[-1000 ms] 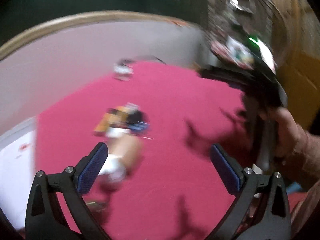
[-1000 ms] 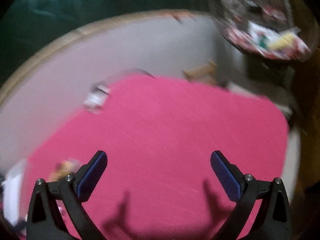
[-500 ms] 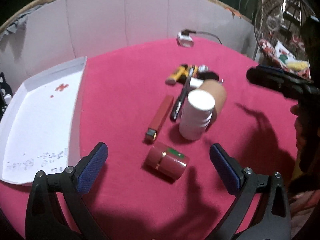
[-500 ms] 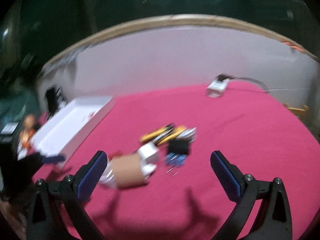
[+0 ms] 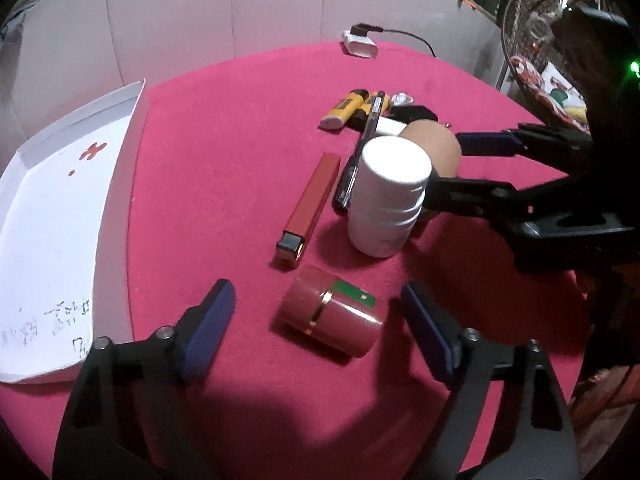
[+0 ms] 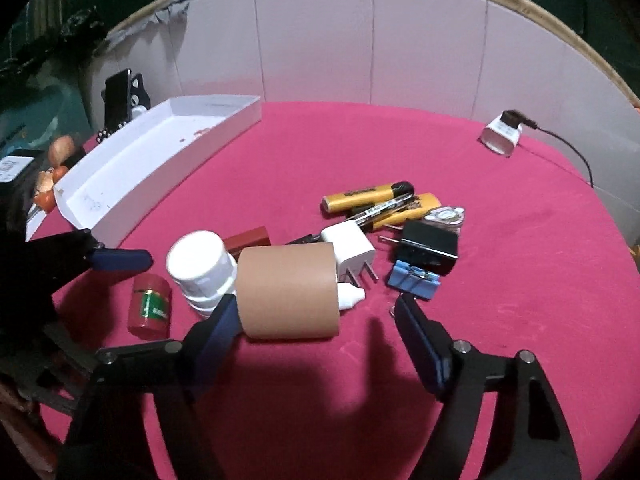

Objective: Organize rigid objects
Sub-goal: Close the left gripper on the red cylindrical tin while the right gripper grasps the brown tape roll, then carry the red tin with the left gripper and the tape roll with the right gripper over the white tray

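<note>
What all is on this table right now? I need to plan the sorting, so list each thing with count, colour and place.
tray: 1, white, far left edge of the cloth
red jar: 1, red with gold band and green label, lying between the left tongs' fingers
white bottle: 1, white, upright mid-table
cardboard tube: 1, brown, lying beside the white bottle
red bar: 1, red, left of the bottle
yellow markers: 2, yellow, behind the pile
pen: 1, black, across the markers
white plug: 1, white, behind the tube
black adapter: 1, black, right of the plug
blue clip: 1, blue, before the adapter
charger: 1, white, far edge, cabled
left tongs: open
right tongs: open
</note>
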`<state>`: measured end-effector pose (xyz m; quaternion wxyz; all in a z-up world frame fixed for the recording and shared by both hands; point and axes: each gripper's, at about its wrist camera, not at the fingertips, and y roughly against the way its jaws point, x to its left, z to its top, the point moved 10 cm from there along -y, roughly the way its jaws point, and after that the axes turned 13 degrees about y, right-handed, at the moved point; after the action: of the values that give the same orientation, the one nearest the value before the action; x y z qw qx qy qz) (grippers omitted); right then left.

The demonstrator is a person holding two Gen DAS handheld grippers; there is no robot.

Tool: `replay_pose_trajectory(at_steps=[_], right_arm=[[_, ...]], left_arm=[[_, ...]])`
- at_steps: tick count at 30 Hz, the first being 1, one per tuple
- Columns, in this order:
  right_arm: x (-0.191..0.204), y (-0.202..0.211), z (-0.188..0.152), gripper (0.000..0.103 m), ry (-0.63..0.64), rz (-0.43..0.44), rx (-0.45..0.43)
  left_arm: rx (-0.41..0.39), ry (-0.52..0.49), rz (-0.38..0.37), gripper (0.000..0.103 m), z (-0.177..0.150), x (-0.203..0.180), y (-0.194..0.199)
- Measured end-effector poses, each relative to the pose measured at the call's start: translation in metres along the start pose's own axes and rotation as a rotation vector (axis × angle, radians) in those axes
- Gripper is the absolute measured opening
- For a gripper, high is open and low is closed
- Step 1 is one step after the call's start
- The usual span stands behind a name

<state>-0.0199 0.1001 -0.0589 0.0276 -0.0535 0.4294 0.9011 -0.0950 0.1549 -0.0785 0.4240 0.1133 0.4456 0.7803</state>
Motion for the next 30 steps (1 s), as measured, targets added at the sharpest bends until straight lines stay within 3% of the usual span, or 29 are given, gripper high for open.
replay_pose_trajectory(at_steps=[2,4,6,7,14,22,30], right_arm=[[0.003,-0.004,0.001,0.075,0.006,0.007,0.006],[0.007,-0.007,0.002,0.063,0.01,0.022,0.015],[0.007,-0.007,0.001,0.063,-0.001,0.023,0.012],[0.007,-0.007,0.001,0.062,-0.008,0.026,0.011],[-0.005,0.009,-0.001,0.062,-0.09,0.029,-0.037],[-0.019,0.033,0.006,0.062,-0.173,0.019,-0.106],[-0.022,0.064,0.025,0.062,-0.159,-0.01,-0.2]], left_arm=[[0.002,-0.003,-0.008,0.081,0.001,0.0,0.0],[-0.002,-0.018,0.0,0.07,0.002,0.0,0.0],[-0.01,-0.026,0.012,0.049,0.003,0.001,0.0],[-0.014,-0.026,0.006,0.046,0.004,0.0,0.001],[-0.045,0.014,-0.003,0.046,0.005,0.002,0.01],[-0.115,0.027,0.043,0.046,0.02,0.0,0.034],[-0.168,0.086,0.036,0.046,0.032,0.008,0.053]])
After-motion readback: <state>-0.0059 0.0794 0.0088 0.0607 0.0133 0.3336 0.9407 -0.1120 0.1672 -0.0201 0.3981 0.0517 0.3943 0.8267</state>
